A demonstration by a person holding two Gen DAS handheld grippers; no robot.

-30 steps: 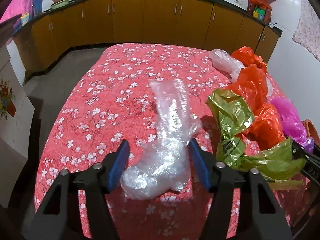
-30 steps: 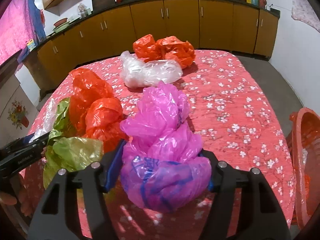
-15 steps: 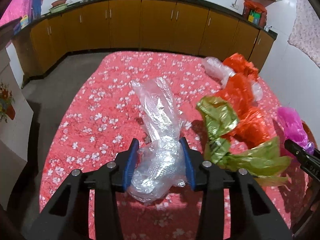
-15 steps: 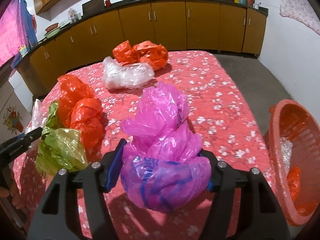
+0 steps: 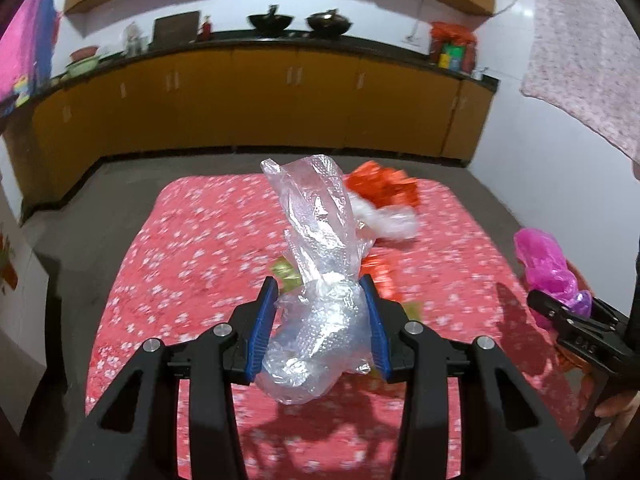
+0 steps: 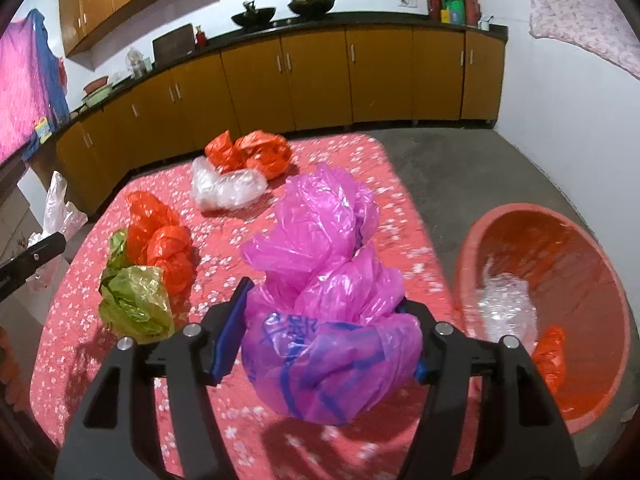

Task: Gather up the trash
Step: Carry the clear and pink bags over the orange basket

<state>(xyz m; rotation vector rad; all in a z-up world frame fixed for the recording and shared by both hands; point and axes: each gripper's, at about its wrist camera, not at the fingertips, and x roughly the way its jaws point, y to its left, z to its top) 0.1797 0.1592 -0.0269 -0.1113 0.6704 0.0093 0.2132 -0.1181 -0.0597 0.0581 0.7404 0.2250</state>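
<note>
Two tools w/ loads: left tool [image 5: 320, 320] clamps clear bag [image 5: 316, 280], right tool [image 6: 324, 344] clamps pink bag [image 6: 324, 280].

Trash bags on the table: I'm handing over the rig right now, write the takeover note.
Left gripper: shut on the clear bag, lifted off the table.
Right gripper: shut on the pink bag, held above the table beside the orange tub.
Done: the tub already holds a clear bag and an orange one.
Left: drop both held bags in the tub, then collect the green bag, the two orange bundles and the white bag.
</note>
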